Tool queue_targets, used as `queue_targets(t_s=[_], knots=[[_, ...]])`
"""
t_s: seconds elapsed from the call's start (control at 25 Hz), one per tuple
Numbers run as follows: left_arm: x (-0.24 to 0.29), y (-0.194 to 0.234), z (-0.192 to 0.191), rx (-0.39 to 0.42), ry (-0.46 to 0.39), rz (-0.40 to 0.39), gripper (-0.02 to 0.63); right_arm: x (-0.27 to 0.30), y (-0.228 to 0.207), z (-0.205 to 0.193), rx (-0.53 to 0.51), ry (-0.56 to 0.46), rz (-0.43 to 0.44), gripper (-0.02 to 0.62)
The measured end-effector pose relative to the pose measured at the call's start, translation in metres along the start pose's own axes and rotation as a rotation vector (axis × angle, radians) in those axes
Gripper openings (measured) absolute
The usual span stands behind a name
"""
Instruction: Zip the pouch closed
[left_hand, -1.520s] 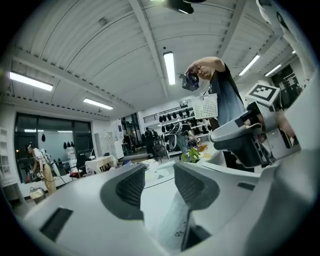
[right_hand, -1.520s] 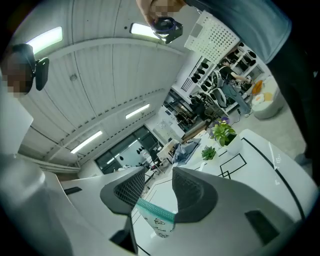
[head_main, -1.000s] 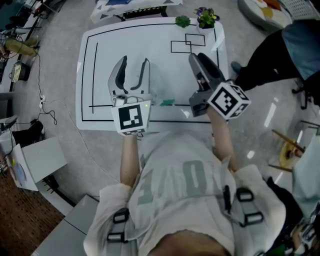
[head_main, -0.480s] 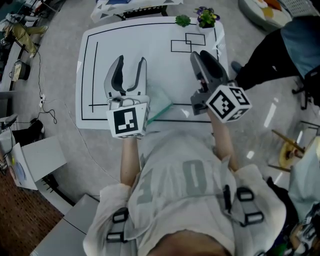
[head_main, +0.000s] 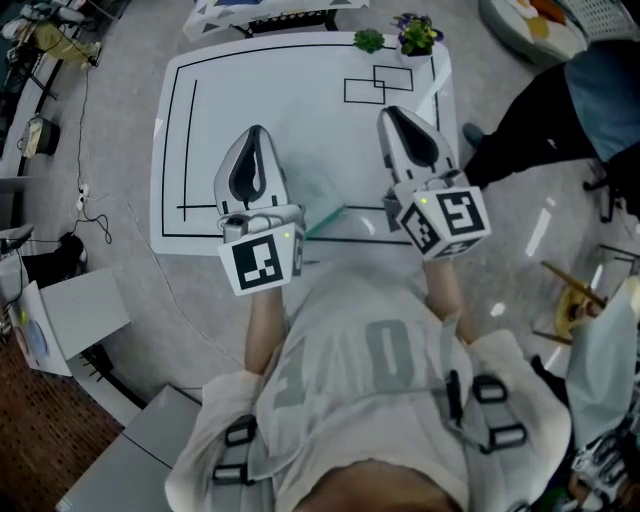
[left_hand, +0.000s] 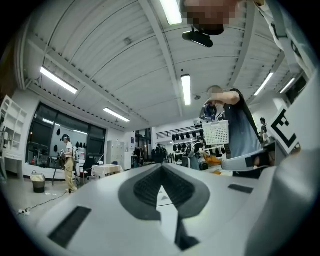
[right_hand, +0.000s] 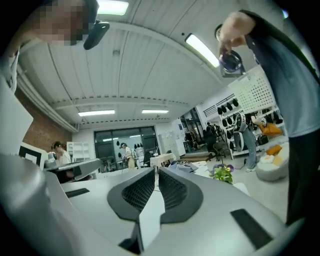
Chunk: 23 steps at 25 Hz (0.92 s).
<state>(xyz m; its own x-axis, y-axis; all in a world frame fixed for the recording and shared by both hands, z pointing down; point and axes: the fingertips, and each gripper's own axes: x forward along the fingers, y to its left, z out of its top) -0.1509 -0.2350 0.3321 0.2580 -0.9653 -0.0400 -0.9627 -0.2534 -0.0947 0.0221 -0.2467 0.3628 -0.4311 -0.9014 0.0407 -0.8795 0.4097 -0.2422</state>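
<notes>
Both pairs of tongs have just been closing: a second ago they stood spread over the counter (head_main: 205, 100), and now each is drawn together with nothing between its pads. The left tongs (head_main: 255, 131) are clenched tight in the left gripper view (left_hand: 161, 168), and only the far room shows beyond the tips. The right tongs (right_hand: 156, 172) are clenched to a thin slit and have rolled, so their marker cube (head_main: 447, 222) shows another face in the head view.

A see-through pouch (head_main: 320, 210) lies flat on the white counter, in the lower middle of the head view. It sits between the left tongs and the right tongs (head_main: 390, 114), touched by neither, and its green edge slants up to the right. Two small potted plants (head_main: 415, 35) stand at the counter's top right edge.
</notes>
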Motion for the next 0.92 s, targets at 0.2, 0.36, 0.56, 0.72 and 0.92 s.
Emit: queue_targets(t_s=[0.2,0.36,0.56,0.72,0.92], knots=[[-0.001,0.0,-0.007,-0.02,0.022,0.006,0.006,0.001,0.016,-0.001,-0.145,0.012,0.018,0.027],[-0.002,0.001,-0.011,-0.025,0.028,0.012,0.006,0.0,0.022,-0.002,-0.191,0.016,0.028,0.023],[-0.004,0.005,-0.013,-0.03,0.032,0.018,0.006,0.0,0.025,-0.004,-0.196,0.02,0.036,0.023],[-0.005,0.006,-0.013,-0.032,0.032,0.02,0.006,0.0,0.025,-0.004,-0.199,0.024,0.037,0.023],[-0.006,0.005,-0.015,-0.033,0.031,0.017,0.006,0.0,0.024,-0.007,-0.203,0.026,0.037,0.023]])
